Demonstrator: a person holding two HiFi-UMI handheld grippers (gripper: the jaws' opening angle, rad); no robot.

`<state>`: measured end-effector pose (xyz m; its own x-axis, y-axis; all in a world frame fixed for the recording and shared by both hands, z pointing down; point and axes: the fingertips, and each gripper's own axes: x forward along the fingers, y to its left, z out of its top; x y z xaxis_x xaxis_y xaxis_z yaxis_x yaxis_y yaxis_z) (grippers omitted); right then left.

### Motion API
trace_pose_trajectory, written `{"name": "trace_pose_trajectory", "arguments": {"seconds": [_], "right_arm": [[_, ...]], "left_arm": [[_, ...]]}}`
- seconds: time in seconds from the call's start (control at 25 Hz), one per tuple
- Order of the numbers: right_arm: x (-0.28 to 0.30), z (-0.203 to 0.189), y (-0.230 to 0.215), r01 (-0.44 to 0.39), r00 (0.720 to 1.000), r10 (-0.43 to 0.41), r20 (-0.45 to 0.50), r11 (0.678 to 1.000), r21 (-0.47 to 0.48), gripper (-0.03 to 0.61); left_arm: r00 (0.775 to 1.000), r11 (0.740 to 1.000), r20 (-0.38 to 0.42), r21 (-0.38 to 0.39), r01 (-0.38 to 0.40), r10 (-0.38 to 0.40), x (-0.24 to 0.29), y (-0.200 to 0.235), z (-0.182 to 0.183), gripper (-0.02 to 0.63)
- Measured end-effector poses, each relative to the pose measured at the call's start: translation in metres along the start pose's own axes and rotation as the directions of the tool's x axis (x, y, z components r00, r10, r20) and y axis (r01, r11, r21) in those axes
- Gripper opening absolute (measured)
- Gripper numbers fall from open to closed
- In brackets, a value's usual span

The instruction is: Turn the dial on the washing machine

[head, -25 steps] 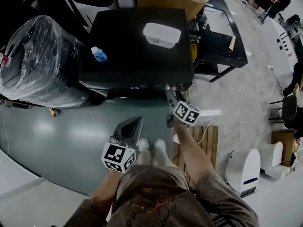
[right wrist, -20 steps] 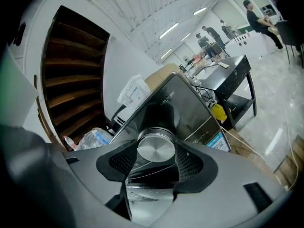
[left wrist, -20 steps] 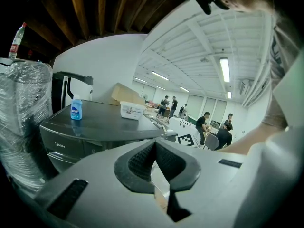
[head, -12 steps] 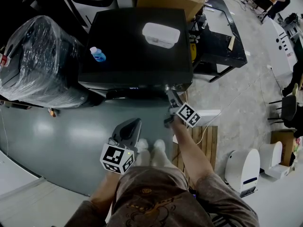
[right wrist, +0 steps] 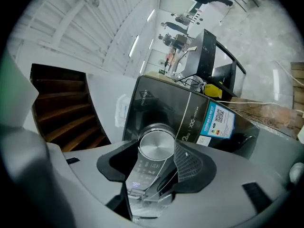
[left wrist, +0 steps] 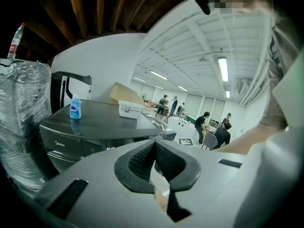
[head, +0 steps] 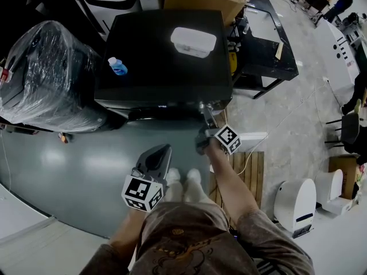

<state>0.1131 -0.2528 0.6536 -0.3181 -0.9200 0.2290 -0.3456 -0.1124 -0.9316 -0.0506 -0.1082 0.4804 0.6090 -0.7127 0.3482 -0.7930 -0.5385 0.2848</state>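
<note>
A: Where was the dial?
B: On the washing machine front, clamped by the right gripper; the left gripper hung closed, empty. A blue bottle and white tub sat on top; the badge read "Midea".

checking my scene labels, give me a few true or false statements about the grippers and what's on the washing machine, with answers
1. The right gripper has its jaws around the silver dial. True.
2. The left gripper holds the blue bottle. False: its jaws are together with nothing between them, and the bottle stands on top of the washing machine.
3. A white lidded box sits on the washing machine's top. True.
4. In the head view, the plastic-wrapped appliance stands to the right of the washing machine. False: it stands to the left.
</note>
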Motion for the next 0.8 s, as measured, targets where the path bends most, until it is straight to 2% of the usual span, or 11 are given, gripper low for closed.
{"name": "trace_pose_trajectory", "arguments": {"seconds": [0.12,0.24,0.36,0.44,0.52,0.72,0.8], "right_arm": [[-0.004,0.000,-0.001,0.012,1.000,-0.013,-0.006,0.999,-0.033,0.232],[-0.008,0.001,0.002,0.044,0.998,-0.051,-0.037,0.985,-0.168,0.246],[-0.009,0.002,0.009,0.060,0.995,-0.084,-0.059,0.942,-0.330,0.260],[-0.008,0.001,0.011,0.070,0.991,-0.114,-0.075,0.896,-0.438,0.264],[-0.005,-0.003,0.010,0.086,0.983,-0.160,-0.087,0.829,-0.553,0.268],[0.002,-0.009,0.016,0.099,0.962,-0.264,-0.071,0.577,-0.811,0.279],[0.005,-0.011,0.016,0.102,0.954,-0.295,-0.058,0.499,-0.860,0.279]], "left_arm": [[1.000,1.000,-0.007,0.000,0.003,-0.003,-0.001,-0.002,-0.002,-0.008],[1.000,1.000,-0.007,-0.001,0.004,-0.004,-0.002,-0.003,-0.003,-0.008],[1.000,1.000,-0.004,-0.002,0.004,-0.004,-0.003,-0.004,-0.002,-0.008],[1.000,1.000,-0.002,-0.003,0.004,-0.004,-0.004,-0.004,-0.002,-0.008],[1.000,1.000,-0.001,-0.004,0.003,-0.003,-0.005,-0.003,-0.003,-0.008],[1.000,1.000,-0.005,-0.006,-0.008,0.008,-0.007,-0.001,-0.005,-0.008],[1.000,1.000,-0.007,-0.007,-0.010,0.010,-0.008,-0.001,-0.005,-0.008]]}}
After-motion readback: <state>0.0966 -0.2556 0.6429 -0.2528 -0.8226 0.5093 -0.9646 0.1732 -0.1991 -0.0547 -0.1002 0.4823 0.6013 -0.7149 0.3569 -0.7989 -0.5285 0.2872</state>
